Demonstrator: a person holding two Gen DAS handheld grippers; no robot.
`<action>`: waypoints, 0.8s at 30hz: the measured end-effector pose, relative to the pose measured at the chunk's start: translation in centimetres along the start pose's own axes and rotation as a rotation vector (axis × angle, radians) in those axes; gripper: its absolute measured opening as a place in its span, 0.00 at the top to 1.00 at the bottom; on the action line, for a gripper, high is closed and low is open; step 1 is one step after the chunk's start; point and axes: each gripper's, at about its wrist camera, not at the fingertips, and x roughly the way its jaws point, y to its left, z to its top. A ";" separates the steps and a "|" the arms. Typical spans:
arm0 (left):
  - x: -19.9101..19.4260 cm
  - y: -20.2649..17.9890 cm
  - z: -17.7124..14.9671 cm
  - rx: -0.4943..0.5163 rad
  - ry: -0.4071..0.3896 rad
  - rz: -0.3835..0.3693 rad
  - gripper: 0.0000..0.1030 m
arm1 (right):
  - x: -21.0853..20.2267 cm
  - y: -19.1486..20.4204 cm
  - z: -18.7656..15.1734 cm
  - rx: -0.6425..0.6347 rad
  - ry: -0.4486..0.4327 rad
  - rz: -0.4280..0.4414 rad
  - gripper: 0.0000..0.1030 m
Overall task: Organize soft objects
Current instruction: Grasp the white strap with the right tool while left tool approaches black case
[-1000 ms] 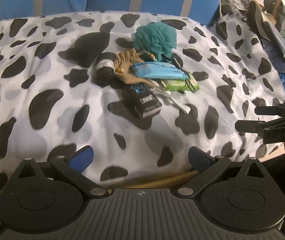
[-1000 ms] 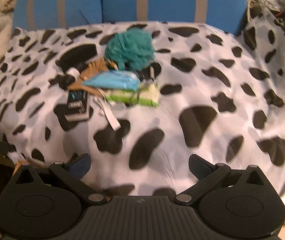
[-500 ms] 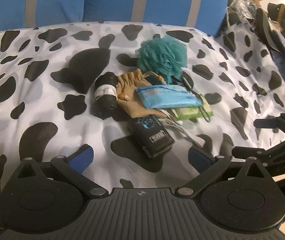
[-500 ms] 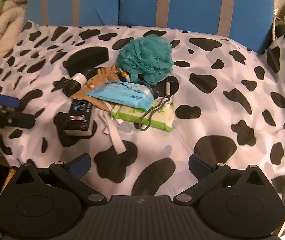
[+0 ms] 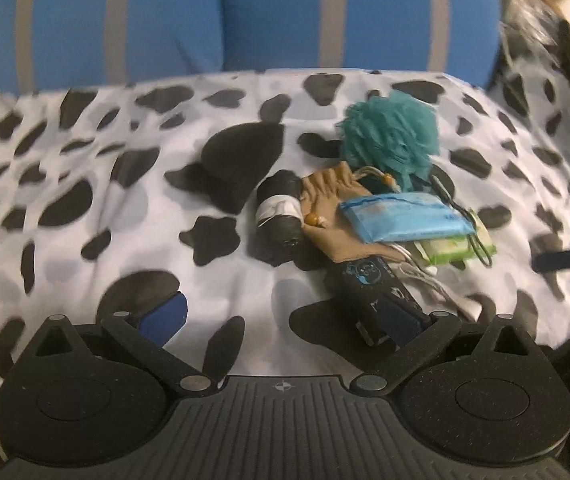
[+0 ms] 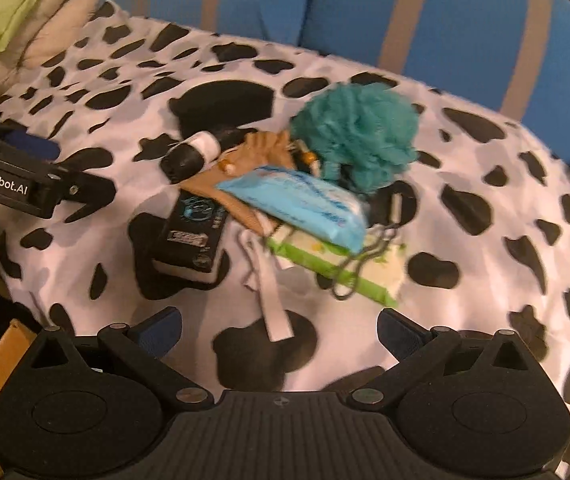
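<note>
Soft things lie heaped on the cow-print cover: a teal bath puff, a blue tissue pack over a green pack, a tan pouch. Left gripper and right gripper hover with fingers spread, holding nothing.

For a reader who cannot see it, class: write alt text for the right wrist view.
A small heap of items lies on a cow-print cover: a teal bath pouf, a blue wipes pack over a green pack, a tan pouch and a black box. The open right claw faces the heap; the left claw enters from the left.
</note>
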 end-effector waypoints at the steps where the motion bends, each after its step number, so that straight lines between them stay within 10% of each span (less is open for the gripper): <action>1: -0.1 -0.4 -0.1 0.029 -0.003 0.000 0.00 | 0.3 0.1 0.1 -0.001 0.011 0.016 0.00; 6: -0.2 -1.4 -0.6 0.100 0.006 -0.035 0.00 | 1.6 0.4 0.4 -0.005 0.021 0.068 0.04; 24: 0.7 0.7 -0.6 -0.061 0.073 -0.139 0.00 | 5.2 3.2 -0.1 -0.309 0.085 -0.054 0.80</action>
